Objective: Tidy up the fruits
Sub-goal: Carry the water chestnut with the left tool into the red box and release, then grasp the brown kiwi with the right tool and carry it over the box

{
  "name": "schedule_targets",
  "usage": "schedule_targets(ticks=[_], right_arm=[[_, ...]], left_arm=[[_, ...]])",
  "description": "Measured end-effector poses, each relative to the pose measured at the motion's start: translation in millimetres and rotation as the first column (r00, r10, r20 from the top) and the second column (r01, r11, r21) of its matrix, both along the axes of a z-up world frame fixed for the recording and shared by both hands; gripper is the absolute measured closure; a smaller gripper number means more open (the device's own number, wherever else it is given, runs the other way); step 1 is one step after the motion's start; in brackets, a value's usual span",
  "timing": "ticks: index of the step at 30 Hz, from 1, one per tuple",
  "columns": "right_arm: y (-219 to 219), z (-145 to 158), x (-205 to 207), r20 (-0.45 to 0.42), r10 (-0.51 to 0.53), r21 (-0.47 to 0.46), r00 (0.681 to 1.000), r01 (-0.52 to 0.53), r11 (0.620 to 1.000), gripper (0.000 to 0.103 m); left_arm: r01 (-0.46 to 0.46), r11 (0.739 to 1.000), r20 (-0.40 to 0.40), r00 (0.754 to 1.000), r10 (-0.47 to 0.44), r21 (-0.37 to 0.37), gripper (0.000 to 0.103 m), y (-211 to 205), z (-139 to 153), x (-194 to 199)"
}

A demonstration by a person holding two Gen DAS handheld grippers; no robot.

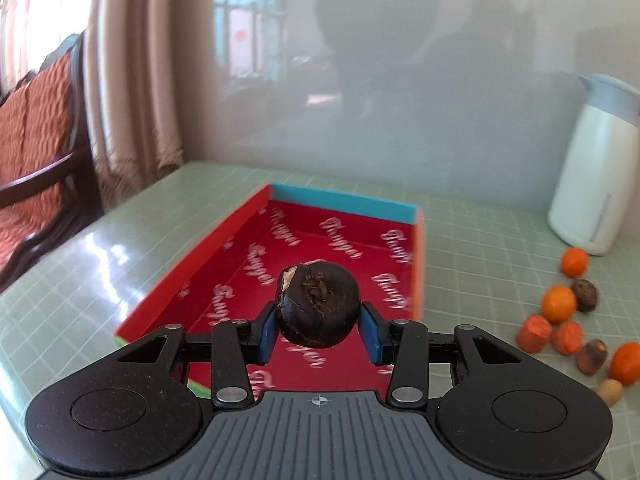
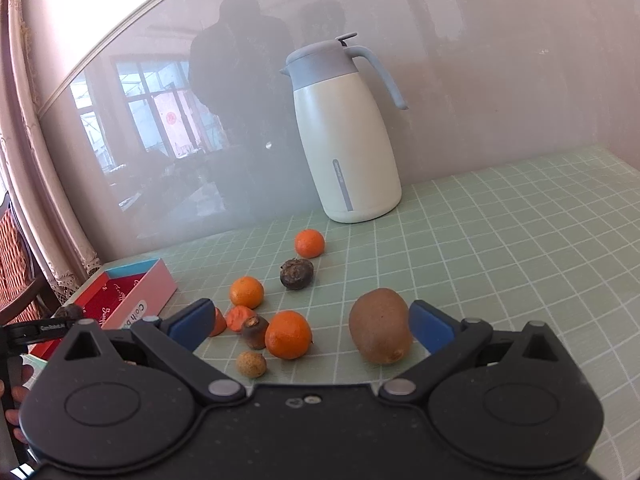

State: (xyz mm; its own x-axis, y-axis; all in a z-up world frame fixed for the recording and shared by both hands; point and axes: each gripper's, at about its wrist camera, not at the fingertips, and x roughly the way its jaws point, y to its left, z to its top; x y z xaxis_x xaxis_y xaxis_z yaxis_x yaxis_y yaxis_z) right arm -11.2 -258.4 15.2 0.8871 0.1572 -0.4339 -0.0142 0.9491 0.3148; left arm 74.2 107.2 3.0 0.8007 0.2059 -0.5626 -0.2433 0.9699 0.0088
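Note:
My left gripper is shut on a dark brown water chestnut and holds it above the near part of the red box, which lies open on the green checked table. The fruit pile sits off to its right. In the right wrist view my right gripper stands open low over the table. A brown kiwi lies just inside its right finger. Three small oranges, two more water chestnuts, orange pieces and a tan longan lie ahead of it.
A white and blue thermos jug stands at the back against the glossy wall. The red box is left of the pile. A wooden chair with an orange cushion stands beyond the table's left edge. A hand shows at the left border.

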Motion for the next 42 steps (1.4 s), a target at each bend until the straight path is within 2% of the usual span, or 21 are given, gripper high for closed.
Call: schedule_targets(ticks=[5, 11, 13, 14, 15, 17, 22, 29, 34, 38, 42], right_arm=[[5.1, -1.0, 2.4, -0.006, 0.001, -0.021, 1.000, -0.002, 1.000, 0.000], [9.0, -1.8, 3.8, -0.012, 0.000, -0.040, 1.000, -0.001, 0.999, 0.000], [9.2, -2.6, 3.6, -0.014, -0.002, -0.053, 1.000, 0.001, 0.999, 0.000], [9.4, -2.9, 3.3, -0.015, -0.005, -0.060, 1.000, 0.004, 0.998, 0.000], [9.0, -3.2, 3.1, -0.016, -0.008, -0.067, 1.000, 0.007, 0.998, 0.000], [7.5, -4.4, 3.3, -0.021, -0.015, -0.074, 1.000, 0.014, 0.997, 0.000], [1.9, -8.5, 5.5, -0.042, -0.042, -0.088, 0.998, 0.038, 0.995, 0.000], [1.6, -13.8, 11.4, -0.080, -0.058, -0.100, 0.995, 0.050, 0.994, 0.000], [3.7, -15.3, 15.3, -0.084, -0.063, -0.137, 0.994, 0.051, 0.989, 0.000], [2.9, -17.5, 23.2, -0.090, -0.100, -0.199, 0.991, 0.080, 0.977, 0.000], [1.0, -22.2, 34.6, -0.113, -0.118, -0.237, 0.987, 0.089, 0.967, 0.012]], left_arm=[[-0.123, 0.992, -0.072, 0.990, 0.121, -0.027, 0.060, 28.3, -12.1, 9.4], [-0.169, 0.985, -0.113, 0.979, 0.170, 0.021, 0.059, 30.3, -16.3, 21.6], [-0.173, 0.985, -0.112, 0.979, 0.171, -0.004, 0.053, 30.9, -15.0, 22.1], [-0.180, 0.984, -0.107, 0.978, 0.178, -0.009, 0.043, 30.9, -13.6, 21.6], [-0.193, 0.981, -0.097, 0.977, 0.192, 0.000, 0.026, 29.9, -11.8, 20.4], [-0.228, 0.973, -0.068, 0.971, 0.229, 0.029, 0.007, 27.5, -7.4, 15.6], [-0.206, 0.978, -0.010, 0.979, 0.206, 0.031, 0.007, 24.9, 5.8, -2.1], [-0.267, 0.963, 0.038, 0.963, 0.266, 0.024, 0.007, 48.0, 17.0, -45.0], [-0.337, 0.942, 0.074, 0.939, 0.335, 0.013, 0.007, 66.8, 17.8, -75.1], [-0.408, 0.913, 0.127, 0.907, 0.402, 0.023, 0.007, 79.9, 19.4, -93.2], [-0.456, 0.889, 0.138, 0.884, 0.447, 0.037, 0.006, 94.9, 19.7, -99.7]])
